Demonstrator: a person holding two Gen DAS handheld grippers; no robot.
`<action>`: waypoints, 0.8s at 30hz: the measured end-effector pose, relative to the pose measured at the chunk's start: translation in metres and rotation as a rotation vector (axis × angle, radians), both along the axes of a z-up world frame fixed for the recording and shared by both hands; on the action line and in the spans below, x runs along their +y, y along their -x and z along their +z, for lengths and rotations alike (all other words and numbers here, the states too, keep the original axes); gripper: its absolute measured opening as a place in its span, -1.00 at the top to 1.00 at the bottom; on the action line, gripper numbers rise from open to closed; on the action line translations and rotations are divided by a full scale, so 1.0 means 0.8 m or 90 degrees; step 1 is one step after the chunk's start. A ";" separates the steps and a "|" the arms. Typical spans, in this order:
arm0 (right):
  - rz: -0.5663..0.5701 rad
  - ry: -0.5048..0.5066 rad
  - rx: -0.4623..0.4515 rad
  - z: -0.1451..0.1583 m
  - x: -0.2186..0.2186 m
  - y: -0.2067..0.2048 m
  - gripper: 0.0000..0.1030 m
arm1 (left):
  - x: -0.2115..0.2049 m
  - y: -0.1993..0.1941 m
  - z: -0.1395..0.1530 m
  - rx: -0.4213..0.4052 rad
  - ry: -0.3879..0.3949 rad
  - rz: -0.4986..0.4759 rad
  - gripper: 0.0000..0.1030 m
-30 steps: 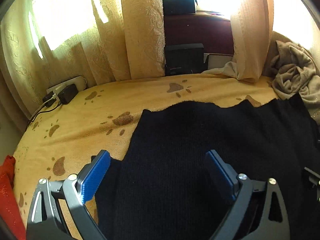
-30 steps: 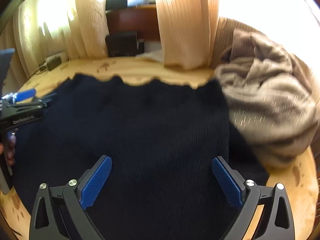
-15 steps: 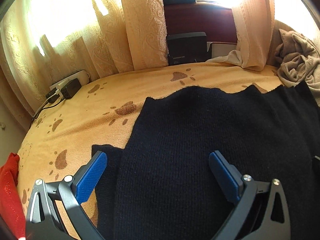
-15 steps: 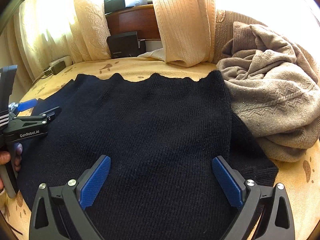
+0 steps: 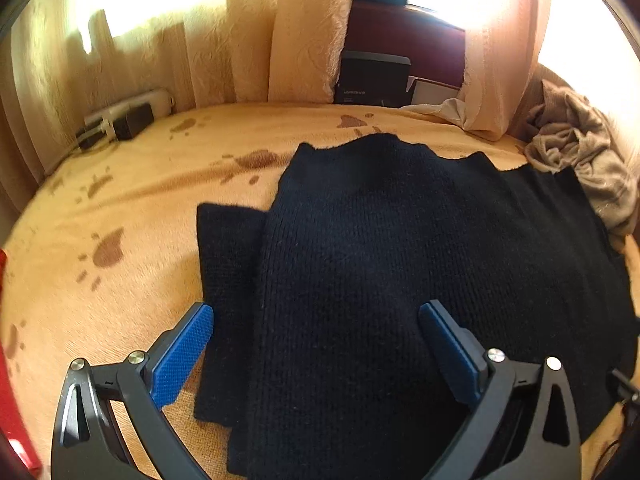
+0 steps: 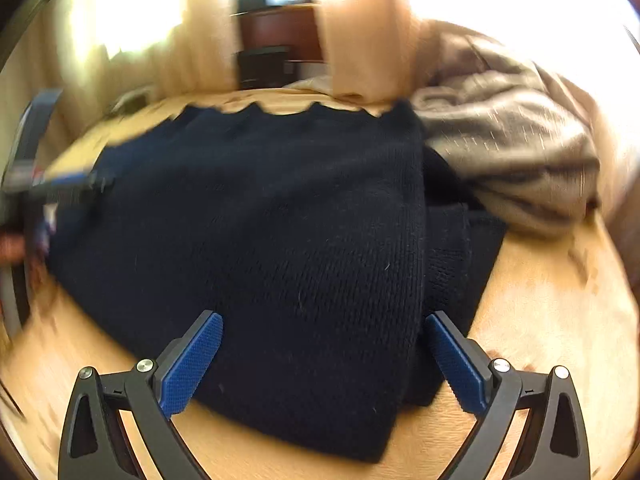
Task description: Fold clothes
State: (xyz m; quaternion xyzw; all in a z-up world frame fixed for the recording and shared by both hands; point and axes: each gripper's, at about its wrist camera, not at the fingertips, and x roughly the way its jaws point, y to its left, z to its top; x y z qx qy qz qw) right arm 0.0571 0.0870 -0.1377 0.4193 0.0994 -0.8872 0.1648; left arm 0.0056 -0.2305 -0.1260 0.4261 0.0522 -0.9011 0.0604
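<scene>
Spread wide and empty, the left gripper hovers over a black knit sweater lying flat, layered, on the paw-print blanket. Rightward, the right gripper, likewise parted, frames its near right folded edge; mid-fold, seemingly, needing another pinch.

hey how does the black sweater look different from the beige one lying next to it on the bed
The black sweater lies spread flat with folded layers and straight edges; the beige sweater sits crumpled in a heap. The black one is plain dark knit, while the beige one is light and, in the right wrist view, shows small glinting flecks. The black one lies in front of both open grippers, the beige one off at its right side. Both are knits resting on the paw-print blanket.
</scene>
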 end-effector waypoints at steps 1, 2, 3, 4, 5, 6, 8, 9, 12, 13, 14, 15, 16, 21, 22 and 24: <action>-0.004 0.014 -0.004 0.002 0.006 0.000 -0.99 | -0.002 0.001 0.000 -0.003 -0.008 -0.002 -1.00; -0.008 0.027 -0.009 0.004 0.012 0.000 -0.99 | -0.004 0.001 0.000 -0.007 -0.013 -0.005 -1.00; -0.011 0.041 -0.013 0.006 0.018 0.000 -0.99 | -0.004 0.000 0.001 -0.011 -0.012 -0.007 -1.00; -0.015 0.054 -0.017 0.008 0.023 0.000 -0.99 | -0.004 -0.002 0.004 -0.015 -0.013 -0.007 -1.00; -0.019 0.068 -0.022 0.010 0.029 0.000 -0.99 | -0.006 -0.007 0.008 -0.017 -0.019 -0.005 -1.00; -0.023 0.081 -0.026 0.012 0.035 -0.001 -0.99 | -0.007 -0.012 0.012 -0.017 -0.025 -0.003 -1.00; -0.052 0.133 -0.034 0.017 0.057 -0.002 -0.99 | -0.007 -0.022 0.019 -0.009 -0.029 -0.008 -1.00; -0.090 0.185 -0.036 0.021 0.079 -0.003 -0.99 | -0.004 -0.025 0.020 -0.009 -0.027 -0.012 -1.00; -0.201 0.297 -0.052 0.017 0.139 -0.002 -0.99 | 0.004 -0.029 0.022 -0.013 -0.030 -0.029 -1.00; -0.225 0.315 -0.057 0.014 0.152 0.000 -0.99 | 0.008 -0.028 0.021 -0.017 -0.035 -0.037 -1.00; -0.242 0.327 -0.063 0.010 0.161 0.001 -0.99 | 0.013 -0.029 0.022 -0.017 -0.036 -0.044 -1.00; -0.247 0.335 -0.067 0.008 0.165 0.005 -0.99 | 0.018 -0.029 0.023 -0.016 -0.034 -0.051 -1.00; -0.246 0.343 -0.071 0.008 0.166 0.010 -0.99 | 0.023 -0.028 0.024 -0.015 -0.033 -0.059 -1.00; -0.232 0.355 -0.073 0.011 0.158 0.046 -0.98 | 0.039 -0.025 0.028 -0.013 -0.043 -0.079 -1.00; -0.235 0.353 -0.072 0.011 0.155 0.053 -0.98 | 0.041 -0.024 0.029 -0.012 -0.044 -0.080 -1.00; -0.241 0.348 -0.071 0.010 0.150 0.069 -0.98 | 0.042 -0.023 0.030 -0.010 -0.049 -0.081 -1.00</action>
